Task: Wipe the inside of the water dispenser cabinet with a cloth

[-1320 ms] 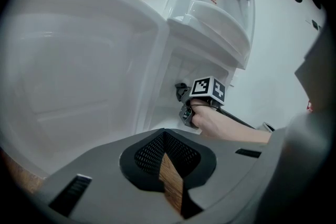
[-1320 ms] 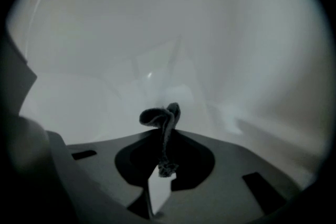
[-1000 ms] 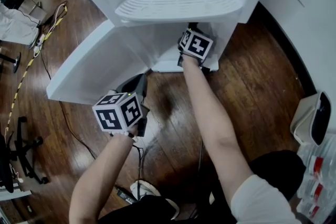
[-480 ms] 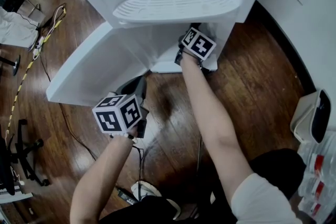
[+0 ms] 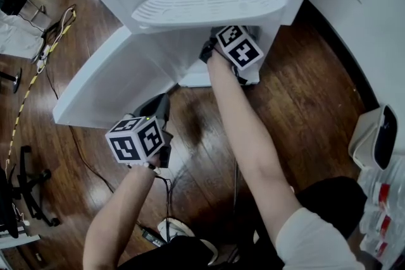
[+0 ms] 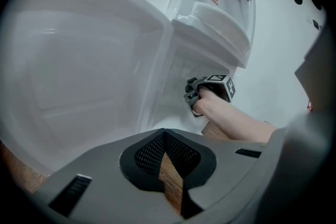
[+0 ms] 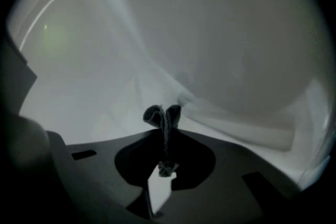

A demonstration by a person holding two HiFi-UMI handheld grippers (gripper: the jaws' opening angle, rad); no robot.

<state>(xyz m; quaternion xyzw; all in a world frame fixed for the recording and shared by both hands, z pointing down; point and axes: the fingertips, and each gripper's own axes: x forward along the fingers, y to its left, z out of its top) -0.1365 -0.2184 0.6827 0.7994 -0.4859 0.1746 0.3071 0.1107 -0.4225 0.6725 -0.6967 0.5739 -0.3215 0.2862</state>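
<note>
The white water dispenser (image 5: 209, 6) stands with its cabinet door (image 5: 107, 82) swung open to the left. My right gripper reaches into the cabinet under the drip tray; only its marker cube (image 5: 239, 46) and the forearm show in the head view. In the right gripper view, the right gripper (image 7: 164, 135) is shut on a dark cloth (image 7: 161, 114), a fold of which pokes out against the white inner wall (image 7: 210, 50). My left gripper (image 5: 161, 112) hangs low over the wood floor before the door, shut with nothing in it (image 6: 164, 136). The left gripper view shows the door (image 6: 79, 60) and the right hand's cube (image 6: 223, 84).
Cables (image 5: 38, 66) trail over the floor at the left, near a chair base (image 5: 28, 190). A white bin (image 5: 376, 142) stands by the wall at the right. A shoe (image 5: 171, 227) and a cable lie close to the person's body.
The right gripper with the cloth has shifted left and a little deeper into the cabinet. The left gripper has drifted slightly left and down.
</note>
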